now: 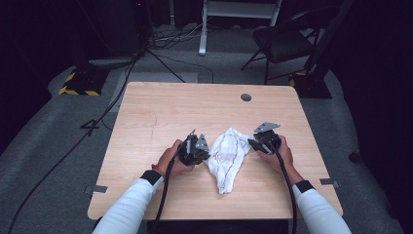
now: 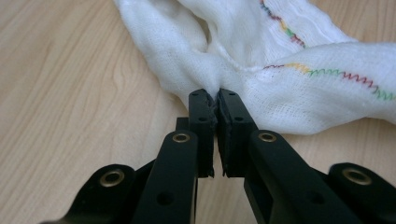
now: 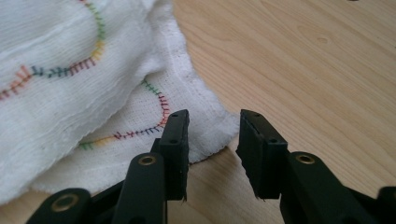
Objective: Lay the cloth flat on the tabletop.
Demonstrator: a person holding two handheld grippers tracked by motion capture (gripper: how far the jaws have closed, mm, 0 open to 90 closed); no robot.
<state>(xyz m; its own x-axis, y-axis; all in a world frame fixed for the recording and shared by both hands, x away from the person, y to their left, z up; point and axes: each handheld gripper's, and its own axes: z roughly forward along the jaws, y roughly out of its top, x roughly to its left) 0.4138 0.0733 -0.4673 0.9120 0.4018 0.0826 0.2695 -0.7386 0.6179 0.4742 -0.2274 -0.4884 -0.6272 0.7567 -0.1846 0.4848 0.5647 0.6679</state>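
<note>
A white cloth point(image 1: 227, 156) with rainbow stitching lies crumpled on the wooden table point(image 1: 160, 107). In the left gripper view my left gripper point(image 2: 216, 99) is shut on a pinched fold of the cloth point(image 2: 243, 56); from above it point(image 1: 203, 152) sits at the cloth's left edge. My right gripper point(image 3: 214, 122) stands open at the cloth's right corner point(image 3: 205, 126), the corner's edge lying between its jaws without being pressed. From above it point(image 1: 253, 142) rests at the cloth's upper right.
A round cable hole point(image 1: 246, 97) is near the table's far edge. Beyond the table stand a dark chair point(image 1: 285, 44), a white frame leg point(image 1: 202, 29) and floor cables point(image 1: 122, 83). Bare wood surrounds the cloth.
</note>
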